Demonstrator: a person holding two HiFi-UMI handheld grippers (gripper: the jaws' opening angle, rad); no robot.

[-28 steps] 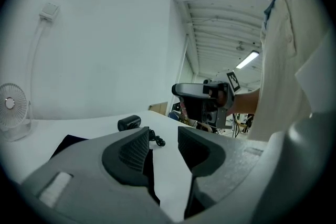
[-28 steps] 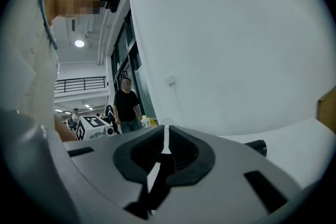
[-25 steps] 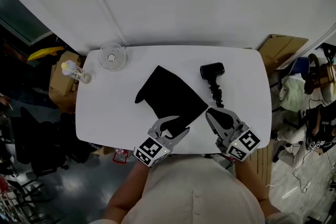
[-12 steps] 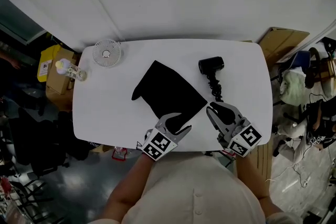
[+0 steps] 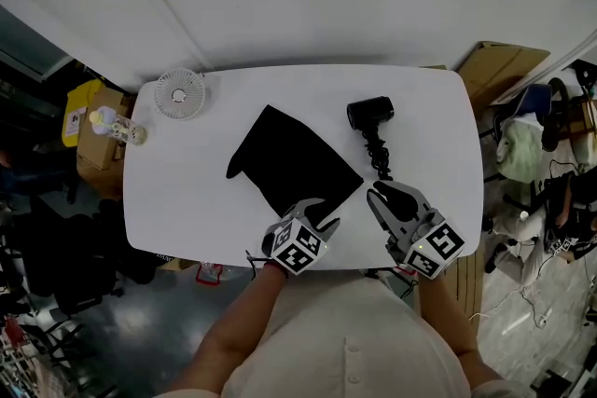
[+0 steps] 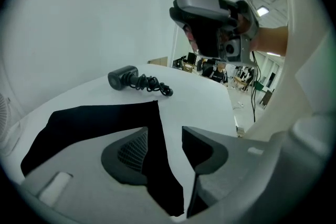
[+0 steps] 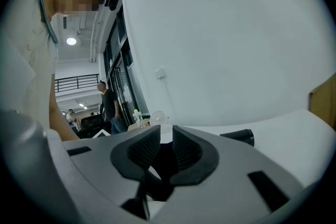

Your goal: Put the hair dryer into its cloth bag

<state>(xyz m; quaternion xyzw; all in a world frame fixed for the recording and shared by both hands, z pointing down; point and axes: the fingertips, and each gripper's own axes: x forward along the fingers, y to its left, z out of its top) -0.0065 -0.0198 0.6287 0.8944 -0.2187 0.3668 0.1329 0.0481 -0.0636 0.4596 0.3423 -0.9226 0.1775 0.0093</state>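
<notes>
The left tongs (image 5: 322,212) stand well open at the near edge of the counter (image 5: 429,135), about its middle. The near corner of the black cloth bag (image 5: 291,161) lies in the gap between the jaws, which have not closed on it. Whether either jaw touches the cloth is hard to judge. In the left gripper view the tongs (image 6: 164,131) straddle the bag's (image 6: 100,115) right edge, with bare counter under the right jaw.

The right tongs (image 5: 378,194) sit near the near right corner, jaws drawn to a narrow slit. In the right gripper view, the tongs (image 7: 161,131) hold nothing.

The bag lies flat in the middle of the counter, its long axis slanting from far left to near right.

The hair dryer (image 5: 370,113) lies toward the far right corner, apart from the bag. Its barrel runs along the far edge and its handle points at the near edge. Its coiled cord (image 5: 380,158) trails on toward the right tongs. Which barrel end is the mouth is unclear.

A small fan (image 5: 179,93) stands at the far left corner.
</notes>
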